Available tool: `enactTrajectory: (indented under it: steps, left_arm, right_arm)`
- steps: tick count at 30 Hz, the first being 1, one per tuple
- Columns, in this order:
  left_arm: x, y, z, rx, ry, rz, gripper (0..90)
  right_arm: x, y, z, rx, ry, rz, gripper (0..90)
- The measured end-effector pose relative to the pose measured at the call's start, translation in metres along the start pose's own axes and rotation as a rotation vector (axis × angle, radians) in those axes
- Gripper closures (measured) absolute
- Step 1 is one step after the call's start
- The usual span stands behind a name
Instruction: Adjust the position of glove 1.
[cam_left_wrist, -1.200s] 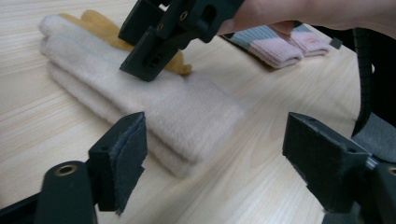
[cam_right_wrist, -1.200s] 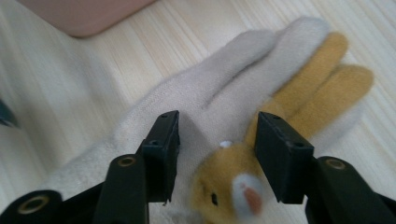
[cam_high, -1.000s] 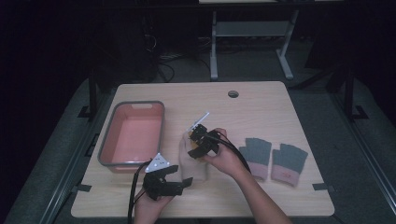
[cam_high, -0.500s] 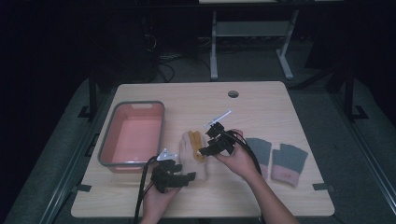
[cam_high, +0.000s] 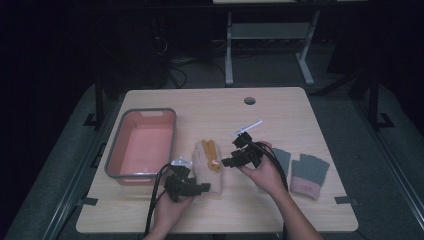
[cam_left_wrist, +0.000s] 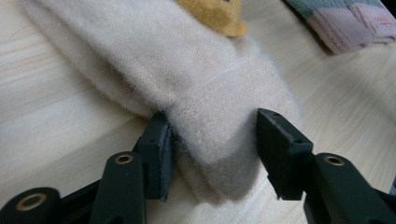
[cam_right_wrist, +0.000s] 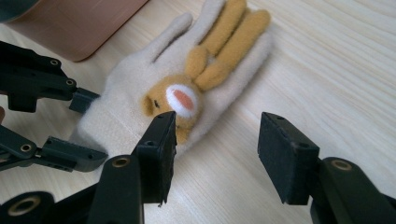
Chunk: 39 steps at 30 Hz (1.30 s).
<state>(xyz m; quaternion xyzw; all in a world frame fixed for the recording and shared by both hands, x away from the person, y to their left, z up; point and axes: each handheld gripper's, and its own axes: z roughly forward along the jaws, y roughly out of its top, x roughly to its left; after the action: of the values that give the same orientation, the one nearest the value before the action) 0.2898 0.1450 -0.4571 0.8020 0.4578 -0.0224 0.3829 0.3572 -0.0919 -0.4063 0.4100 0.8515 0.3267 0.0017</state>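
A cream glove (cam_high: 202, 162) with a tan rabbit patch lies flat on the table, fingers pointing away from me. My left gripper (cam_high: 202, 186) sits at the glove's near end. In the left gripper view the glove's cuff (cam_left_wrist: 205, 116) fills the gap of the left gripper (cam_left_wrist: 212, 135); its jaws have just been closing and both pads touch the fabric. My right gripper (cam_high: 231, 152) hangs just right of the glove, open with nothing between its fingers. In the right gripper view the right gripper (cam_right_wrist: 217, 128) looks at the glove (cam_right_wrist: 135, 93) and the left gripper (cam_right_wrist: 93, 129).
A grey bin (cam_high: 112, 160) with a pink inside stands left of the glove. Two grey-and-pink gloves (cam_high: 310, 172) lie at the right, partly behind my right hand. A cable hole (cam_high: 249, 100) marks the table's far edge.
My right gripper has drawn away to the right, uncovering the glove on the table. My left gripper has come up to the cuff and narrowed its jaws onto it.
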Motion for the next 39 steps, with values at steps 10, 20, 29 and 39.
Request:
enactTrajectory:
  steps: [10, 20, 29, 39]
  left_arm:
    - [-0.003, 0.01, 0.014, 0.037, -0.085, 0.032, 50.4]
    - [-0.012, 0.018, 0.029, 0.063, -0.136, 0.057, 50.2]
    - [-0.007, 0.021, 0.029, 0.072, -0.153, 0.012, 37.5]
    - [-0.007, 0.021, 0.027, 0.075, -0.142, -0.025, 44.9]
  right_arm:
    - [-0.009, -0.012, -0.003, -0.007, 0.005, 0.073, 43.9]
    - [-0.017, -0.032, 0.0, 0.0, 0.06, 0.177, 40.9]
    - [-0.022, -0.047, 0.009, 0.011, 0.105, 0.252, 41.2]
    - [-0.023, -0.056, 0.018, -0.018, 0.149, 0.333, 47.0]
